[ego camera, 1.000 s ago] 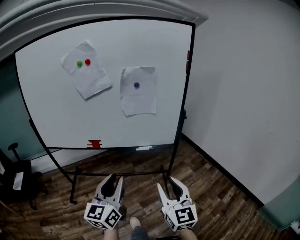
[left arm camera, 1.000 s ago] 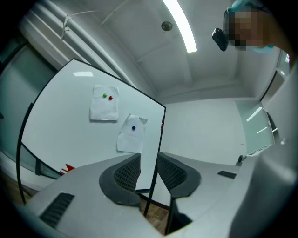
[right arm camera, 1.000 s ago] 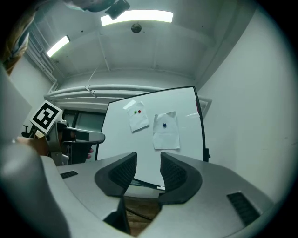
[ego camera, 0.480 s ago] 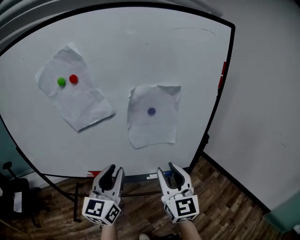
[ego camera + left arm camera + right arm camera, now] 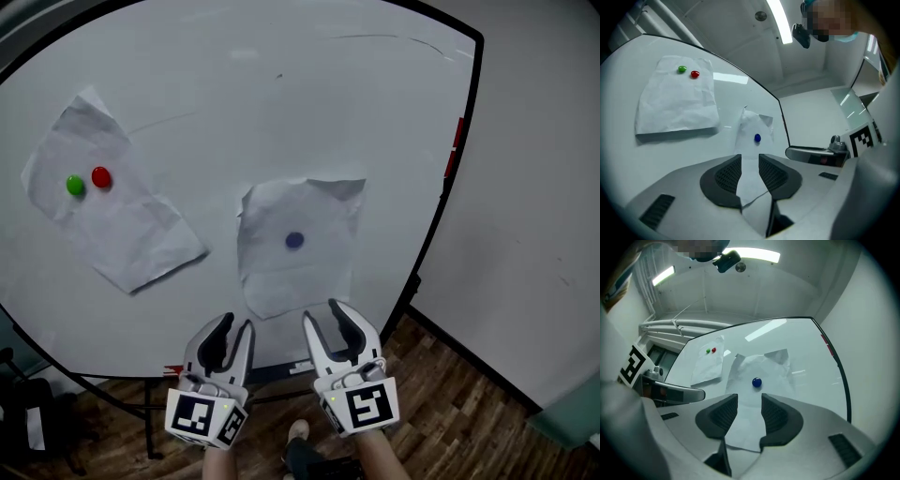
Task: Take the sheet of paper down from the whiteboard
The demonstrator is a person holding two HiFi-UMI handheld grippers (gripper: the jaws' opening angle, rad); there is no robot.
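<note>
- Left sheet (image 5: 112,211): tilted, on the far left of the whiteboard (image 5: 281,112), well apart from both tools.
- Left tool (image 5: 234,328): jaws narrowly apart, nothing in them. Tips sit under the mid sheet's lower left corner.
- Sheet (image 5: 300,272): hangs on the board, long axis upright, pinned by a blue magnet (image 5: 294,240). Likely the target, up and far from both tools.
- Right tool (image 5: 324,315): jaws apart, empty. Tips are just below the sheet's lower edge, almost under the magnet. I judge it the nearer.
</note>
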